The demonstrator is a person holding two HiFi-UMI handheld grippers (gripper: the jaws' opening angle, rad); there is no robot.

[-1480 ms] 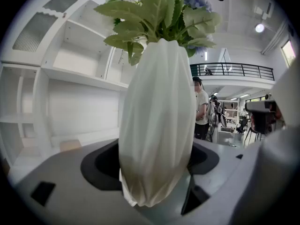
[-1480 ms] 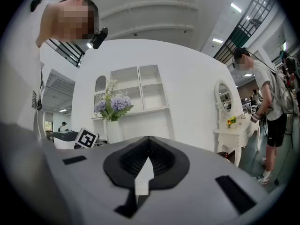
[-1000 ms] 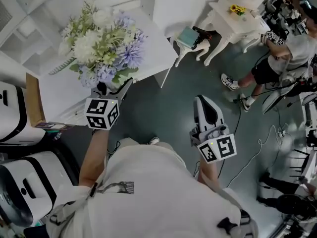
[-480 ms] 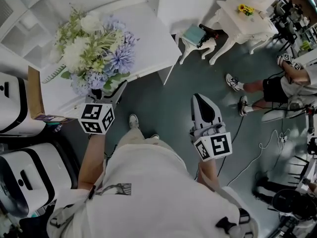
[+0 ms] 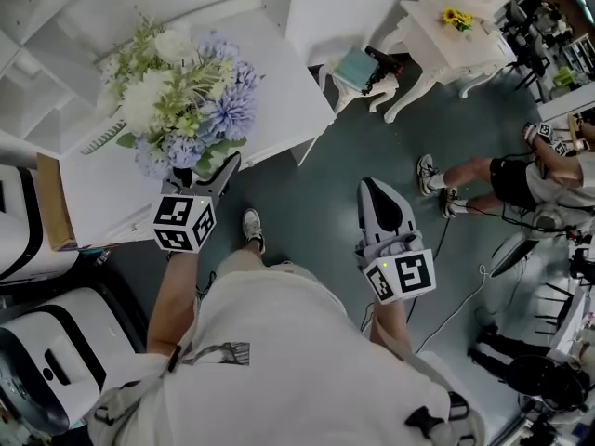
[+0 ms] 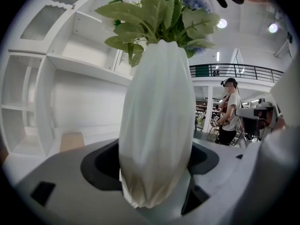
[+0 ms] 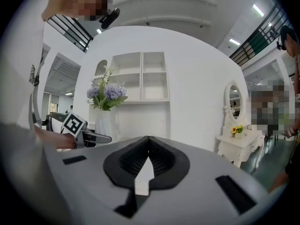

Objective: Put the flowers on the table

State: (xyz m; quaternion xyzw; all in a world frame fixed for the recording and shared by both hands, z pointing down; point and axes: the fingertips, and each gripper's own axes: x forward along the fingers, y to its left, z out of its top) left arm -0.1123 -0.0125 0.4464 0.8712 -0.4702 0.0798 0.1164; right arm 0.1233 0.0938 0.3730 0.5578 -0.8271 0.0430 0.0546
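A bouquet of white and lilac flowers with green leaves stands in a white ribbed vase. My left gripper is shut on the vase's lower body, one pad on each side, and holds it upright. In the head view the blooms hide the vase and hang over the near edge of the white table. My right gripper is shut with nothing in it, held over the floor to the right. Its own view shows the bouquet off to the left.
White shelving stands behind the table. A cardboard box and white machines are at the left. A small stool, a white dressing table and another person are at the right. Cables lie on the floor.
The person has stepped forward, one shoe now showing below the table's edge. The vase and both grippers keep nearly the same place; the bystander at the right has shifted.
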